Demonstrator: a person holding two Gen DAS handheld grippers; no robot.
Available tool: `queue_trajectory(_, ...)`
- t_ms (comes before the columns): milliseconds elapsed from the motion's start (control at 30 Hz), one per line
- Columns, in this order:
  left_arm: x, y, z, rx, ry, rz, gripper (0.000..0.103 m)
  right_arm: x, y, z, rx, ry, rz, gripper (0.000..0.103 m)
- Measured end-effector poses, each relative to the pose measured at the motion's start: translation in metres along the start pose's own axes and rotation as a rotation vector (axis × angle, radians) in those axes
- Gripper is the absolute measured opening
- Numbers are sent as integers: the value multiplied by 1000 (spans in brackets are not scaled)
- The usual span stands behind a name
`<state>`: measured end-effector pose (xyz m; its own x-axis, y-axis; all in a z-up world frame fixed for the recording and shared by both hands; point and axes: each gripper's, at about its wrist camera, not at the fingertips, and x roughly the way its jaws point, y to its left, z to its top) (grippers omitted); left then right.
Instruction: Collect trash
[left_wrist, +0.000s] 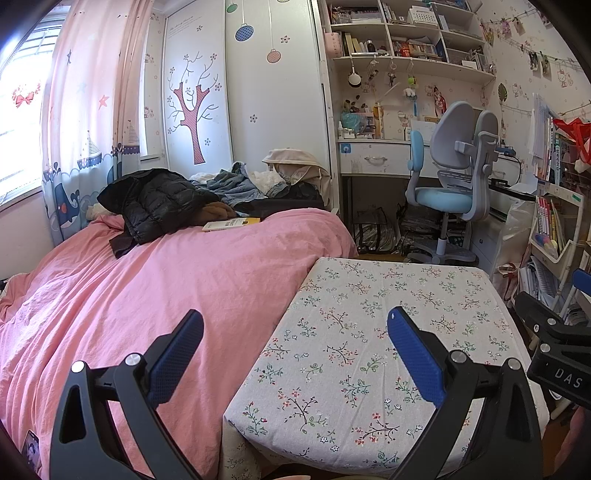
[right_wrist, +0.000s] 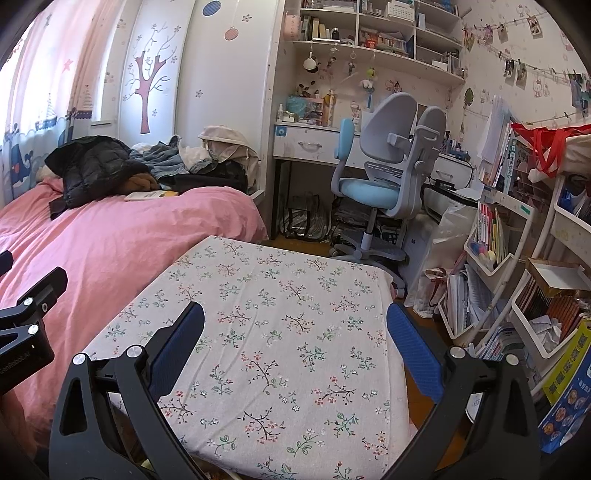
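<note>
My left gripper (left_wrist: 295, 317) is open, its blue-padded fingers spread wide with nothing between them, above the left edge of a small table with a floral cloth (left_wrist: 388, 295). My right gripper (right_wrist: 295, 310) is also open and empty, over the same floral cloth (right_wrist: 277, 295). No loose trash shows on the cloth in either view. A crumpled white paper (right_wrist: 546, 326) lies in a white rack bin at the right. A clear plastic bag (right_wrist: 447, 236) stands on the floor beyond the table.
A bed with a pink cover (left_wrist: 147, 288) borders the table on the left, with a black jacket (left_wrist: 155, 203), clothes and a book on it. A blue-grey desk chair (left_wrist: 454, 184), a desk and shelves stand behind. White book racks (right_wrist: 517, 280) crowd the right side.
</note>
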<state>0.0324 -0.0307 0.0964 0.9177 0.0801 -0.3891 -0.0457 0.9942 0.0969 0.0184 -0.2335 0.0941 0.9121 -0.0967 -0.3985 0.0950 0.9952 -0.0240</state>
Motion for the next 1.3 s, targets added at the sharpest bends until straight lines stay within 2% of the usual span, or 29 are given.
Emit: queue_trajectory(1300, 0, -1, 0, -4, -3, 0, 95, -2, 6, 4, -19, -6, 0, 96)
